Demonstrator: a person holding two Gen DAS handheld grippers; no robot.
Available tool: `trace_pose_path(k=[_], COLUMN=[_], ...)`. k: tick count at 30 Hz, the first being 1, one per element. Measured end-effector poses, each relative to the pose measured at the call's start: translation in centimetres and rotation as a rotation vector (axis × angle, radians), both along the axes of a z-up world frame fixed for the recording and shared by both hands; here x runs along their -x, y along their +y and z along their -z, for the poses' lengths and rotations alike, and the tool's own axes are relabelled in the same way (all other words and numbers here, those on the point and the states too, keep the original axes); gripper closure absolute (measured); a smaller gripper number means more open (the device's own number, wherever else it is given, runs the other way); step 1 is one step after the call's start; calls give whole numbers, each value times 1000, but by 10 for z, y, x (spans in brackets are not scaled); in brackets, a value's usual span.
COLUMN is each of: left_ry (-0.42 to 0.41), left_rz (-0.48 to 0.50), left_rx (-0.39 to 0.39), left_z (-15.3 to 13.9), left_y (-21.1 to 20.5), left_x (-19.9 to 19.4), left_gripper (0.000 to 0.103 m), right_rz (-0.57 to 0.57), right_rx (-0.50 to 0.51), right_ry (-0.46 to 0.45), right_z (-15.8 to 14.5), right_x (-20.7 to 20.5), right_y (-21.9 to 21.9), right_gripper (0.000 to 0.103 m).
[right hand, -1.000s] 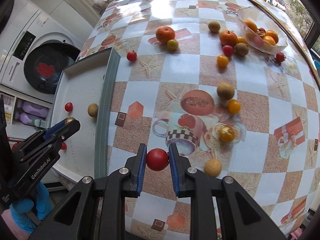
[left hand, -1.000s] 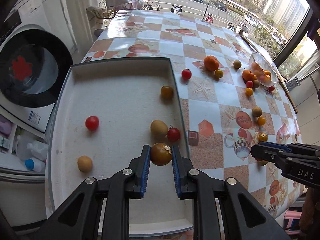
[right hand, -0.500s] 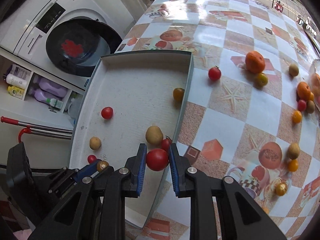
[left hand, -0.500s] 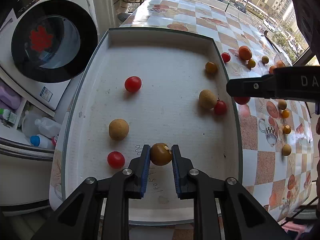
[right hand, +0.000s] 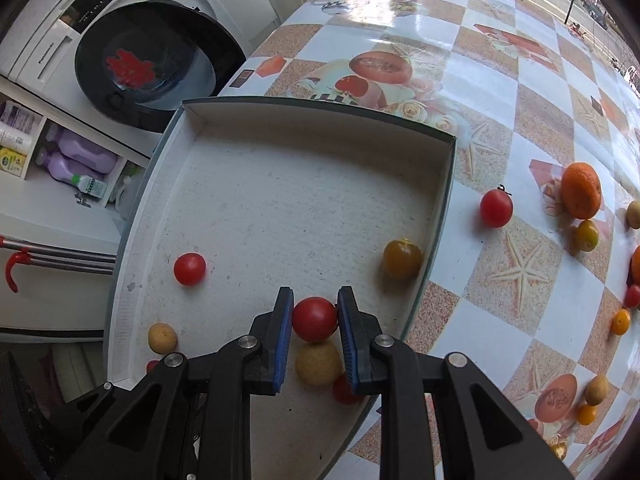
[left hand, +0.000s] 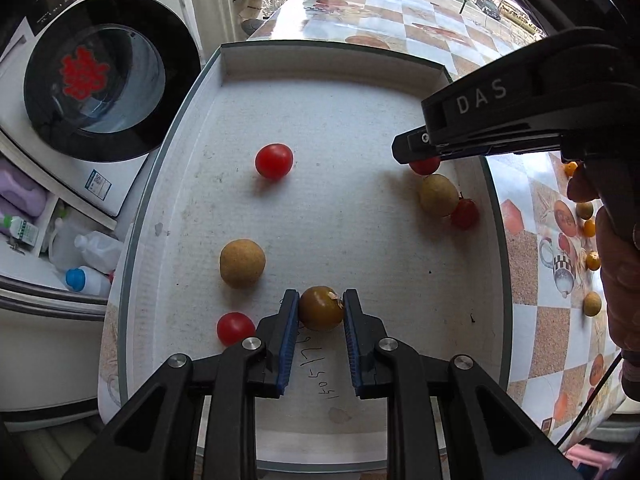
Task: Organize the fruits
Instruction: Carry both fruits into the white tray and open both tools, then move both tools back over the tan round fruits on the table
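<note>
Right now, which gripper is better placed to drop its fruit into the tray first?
Left. The left gripper holds its brownish fruit low over open tray floor; the right gripper's red tomato hangs above a tan fruit.

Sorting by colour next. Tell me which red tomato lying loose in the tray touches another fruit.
The red tomato by the tray's right wall: it leans against a tan round fruit. The other two loose red tomatoes lie alone.

"DAS" in white on the side of the right gripper [left hand: 416, 148], up and right of the left gripper [left hand: 321, 309]. "Panasonic" on the washing machine [right hand: 48, 56] front, far upper left of the right gripper. Handwritten digits on tray floor [left hand: 320, 376] between the left fingers, not clearly readable.
</note>
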State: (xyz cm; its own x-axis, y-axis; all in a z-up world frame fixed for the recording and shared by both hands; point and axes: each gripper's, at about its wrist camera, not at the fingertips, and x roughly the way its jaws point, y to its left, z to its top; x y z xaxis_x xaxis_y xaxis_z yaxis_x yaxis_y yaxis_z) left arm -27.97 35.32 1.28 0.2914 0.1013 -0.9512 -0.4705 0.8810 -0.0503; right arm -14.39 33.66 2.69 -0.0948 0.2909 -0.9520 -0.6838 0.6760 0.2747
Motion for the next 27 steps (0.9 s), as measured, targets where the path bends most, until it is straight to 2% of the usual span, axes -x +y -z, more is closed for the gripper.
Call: trace_pose_path(k=[5,7,8,9,10,12,13,14,19,22,27], left_ry=[17,24,22,13,3,3,6,9,29,36,45], left_rz=[7,5,-1,-6,-5,4,3,3,-3,4,33], left_rx=[-12,-15,-24,-40,-55,-53,-50,-48,-44,-49,-59], left_z=[0,-1,-2,-5,-8,-10,-11,-11,-10,-11,-14], left_y=[-3,-3,-3,-5,-6,-5,-5,-4,-2,-4,-10], left_x=[-4,-5,-5,-5,-4,-5,-5,-6,-5,-5,-11], left_gripper=[80,64,45,38,38,38,38,38,38,38,38], right_rz=[-27,-44,-49,-51,-51,-52,-52,-52,-29,-6,56], right_rx=[23,34,38,40,40,34,36,27,-17,-47,-74], right_ry=[-24,-35,-38,-37,-34,-19,-20,-18,-17,-23,-39], right_z=[6,6,6,6,6,6,7,5,-9,-20,-37], right_x=[1,4,4,4,3,1,1,1,-1,-4,-8], right_y=[4,7,8,8,8,9,12,13,12,6,-16], right_gripper=[78,77,77,77,76,67,50,44,28,24,24])
